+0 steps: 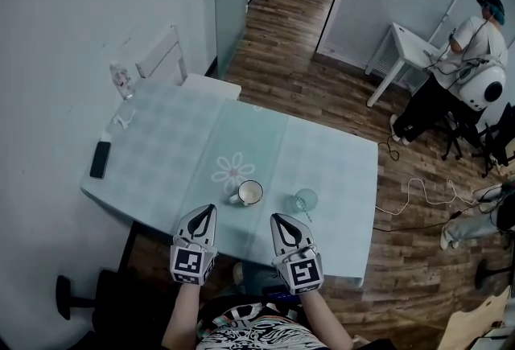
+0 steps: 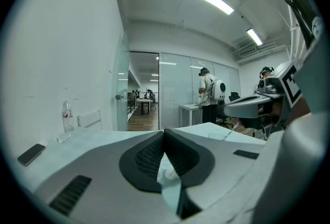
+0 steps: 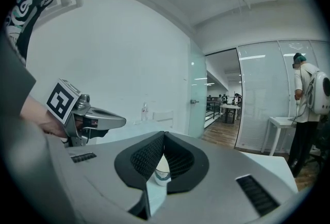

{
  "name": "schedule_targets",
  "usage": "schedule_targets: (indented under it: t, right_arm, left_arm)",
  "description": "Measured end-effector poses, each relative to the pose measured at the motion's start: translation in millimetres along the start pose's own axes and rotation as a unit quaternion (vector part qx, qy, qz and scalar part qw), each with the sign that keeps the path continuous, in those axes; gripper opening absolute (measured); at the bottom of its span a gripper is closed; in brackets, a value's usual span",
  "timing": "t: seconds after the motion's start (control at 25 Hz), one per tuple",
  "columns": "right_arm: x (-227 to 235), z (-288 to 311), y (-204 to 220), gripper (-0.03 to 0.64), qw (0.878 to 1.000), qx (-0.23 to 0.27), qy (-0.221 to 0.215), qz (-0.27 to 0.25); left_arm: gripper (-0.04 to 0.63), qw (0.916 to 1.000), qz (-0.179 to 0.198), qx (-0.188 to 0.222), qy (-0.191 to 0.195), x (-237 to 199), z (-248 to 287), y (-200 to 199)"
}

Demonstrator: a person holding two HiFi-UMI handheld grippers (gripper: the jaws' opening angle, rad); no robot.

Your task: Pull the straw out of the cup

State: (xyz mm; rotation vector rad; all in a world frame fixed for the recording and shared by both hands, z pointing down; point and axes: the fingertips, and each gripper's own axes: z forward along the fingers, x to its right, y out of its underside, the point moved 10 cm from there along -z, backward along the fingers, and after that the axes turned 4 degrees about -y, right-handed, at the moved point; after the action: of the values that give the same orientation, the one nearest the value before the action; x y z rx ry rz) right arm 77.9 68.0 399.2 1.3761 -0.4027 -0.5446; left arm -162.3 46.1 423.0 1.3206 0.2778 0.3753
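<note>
Two handheld grippers hover at the near edge of a table (image 1: 338, 171) draped in a pale checked cloth with one daisy print. The left gripper (image 1: 211, 207) and the right gripper (image 1: 276, 217) both have their jaws pressed together at the tips, and neither has hold of anything. Two vessels stand just ahead of them. One white mug (image 1: 247, 194) sits nearer the left gripper. One clear glass cup (image 1: 305, 199) sits nearer the right gripper and touches neither tool. In the left gripper view a single straw (image 2: 231, 131) leans out of that cup toward the right. The head view shows the straw too faintly to make out. At the table's far left corner stands one plastic water bottle (image 1: 121, 80). One dark phone (image 1: 100, 159) lies flat along the left edge. One white chair (image 1: 170, 59) is set against the wall behind the table. Across the wooden floor, one person (image 1: 463, 59) wearing a white backpack unit stands at a small white table (image 1: 402, 47).
</note>
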Motion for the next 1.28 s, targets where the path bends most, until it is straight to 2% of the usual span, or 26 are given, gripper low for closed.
schedule_targets:
  t: [0.48, 0.76, 1.0, 1.28]
  right_arm:
    - [7.4, 11.3, 12.7, 0.012, 1.000, 0.011, 0.005, 0.020]
    - [4.6, 22.2, 27.0, 0.012, 1.000, -0.021, -0.011, 0.018]
    - [1.4, 34.5, 42.7, 0.012, 0.998, -0.045, -0.031, 0.009]
    - [-5.4, 41.6, 64.4, 0.031, 0.995, -0.073, -0.060, 0.027]
  left_arm:
    - [0.008, 0.9998, 0.017, 0.006, 0.002, 5.9, 10.2, 1.8]
    - [0.008, 0.9999, 0.009, -0.004, 0.010, 5.6, 23.1, 19.2]
    - [0.008, 0.9992, 0.002, -0.031, 0.026, 8.3, 33.6, 34.7]
    - [0.009, 0.9977, 0.008, -0.045, 0.050, 14.9, 42.5, 48.7]
